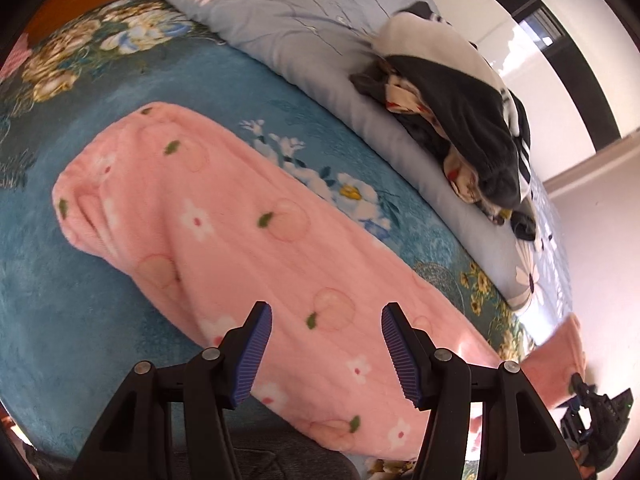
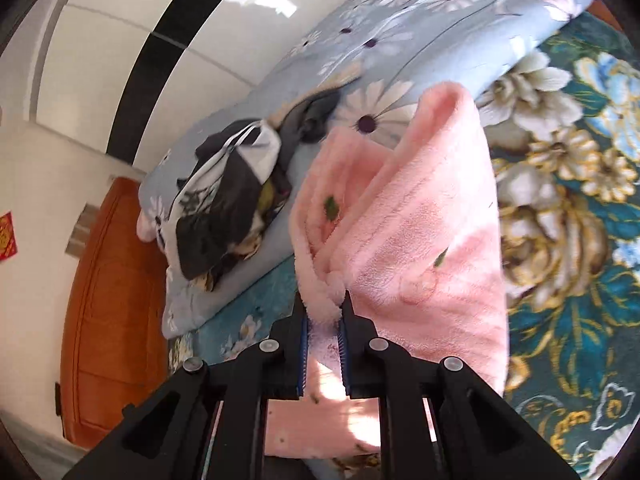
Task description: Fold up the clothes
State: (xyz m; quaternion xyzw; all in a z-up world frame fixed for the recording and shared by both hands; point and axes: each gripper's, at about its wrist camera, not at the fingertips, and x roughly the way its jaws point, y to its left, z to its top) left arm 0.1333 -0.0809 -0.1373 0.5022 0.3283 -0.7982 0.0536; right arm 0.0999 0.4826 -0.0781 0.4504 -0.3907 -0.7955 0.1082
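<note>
Pink fleece trousers (image 1: 240,240) with a peach and flower print lie stretched across the blue floral bedspread (image 1: 60,300). My left gripper (image 1: 326,320) is open and empty, its blue pads hovering just above the middle of the garment. My right gripper (image 2: 324,312) is shut on one end of the pink trousers (image 2: 420,220) and holds that end lifted above the bed. In the left wrist view the right gripper (image 1: 580,392) shows at the far right with the raised end.
A folded grey-blue daisy quilt (image 1: 304,28) lies along the far side of the bed. A pile of dark and white clothes (image 1: 460,112) sits on it, also in the right wrist view (image 2: 228,200). An orange wooden footboard (image 2: 112,300) stands at the left.
</note>
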